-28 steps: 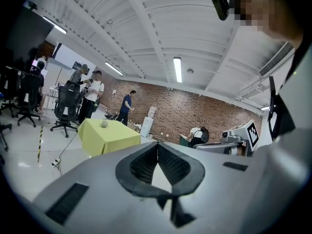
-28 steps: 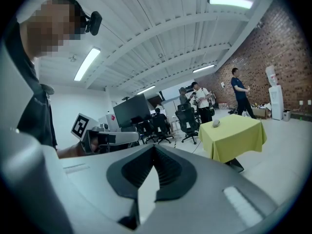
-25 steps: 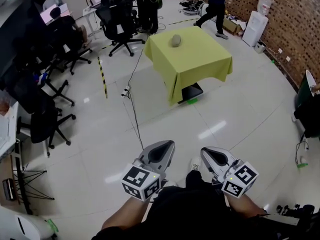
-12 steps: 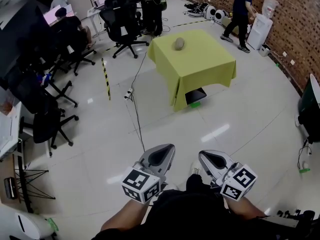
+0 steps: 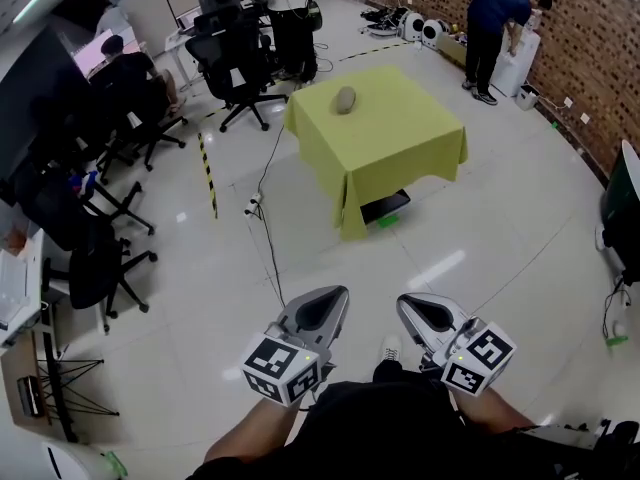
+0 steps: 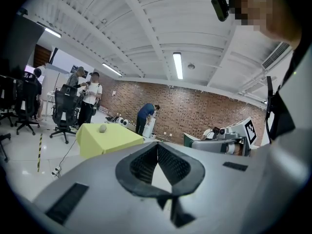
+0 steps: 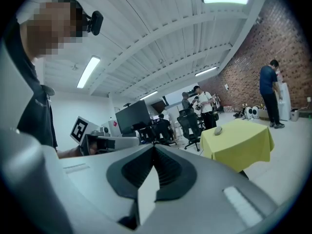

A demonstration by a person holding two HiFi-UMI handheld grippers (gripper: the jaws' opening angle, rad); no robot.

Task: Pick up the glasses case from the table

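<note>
A grey oval glasses case (image 5: 344, 99) lies near the far left corner of a table with a yellow-green cloth (image 5: 400, 133), well across the floor from me. The case (image 6: 102, 128) is small in the left gripper view, and the case (image 7: 218, 130) is small in the right gripper view too. My left gripper (image 5: 330, 295) is held low in front of my body, jaws shut and empty. Beside it, my right gripper (image 5: 410, 303) is also shut with nothing in it. Both point toward the table.
Black office chairs (image 5: 232, 53) and desks line the left side. A cable (image 5: 268, 230) runs over the glossy floor toward the table. A person (image 5: 497, 16) bends at a water dispenser by the brick wall; others stand beyond the table.
The table and case have shifted slightly in the head view as I move. The person in dark blue walked right to the water dispenser and bent over. Both grippers stay shut.
</note>
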